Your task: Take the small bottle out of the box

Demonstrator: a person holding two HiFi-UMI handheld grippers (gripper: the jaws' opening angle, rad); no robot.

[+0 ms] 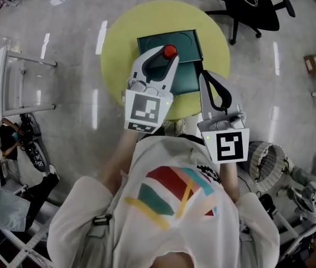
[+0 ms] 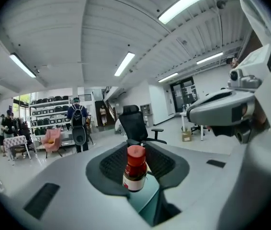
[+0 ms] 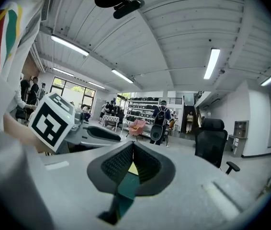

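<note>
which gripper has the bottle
The left gripper: its jaws are clamped on the bottle with the red cap. The right gripper has its jaws together with nothing between them.

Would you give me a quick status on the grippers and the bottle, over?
Left gripper shut on small bottle, red cap up. Right gripper shut, empty. Bottle held over the green box. Nothing in the way.

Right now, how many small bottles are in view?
1. The small bottle is clamped in the left gripper, over the green box; others may be hidden beneath the grippers.
</note>
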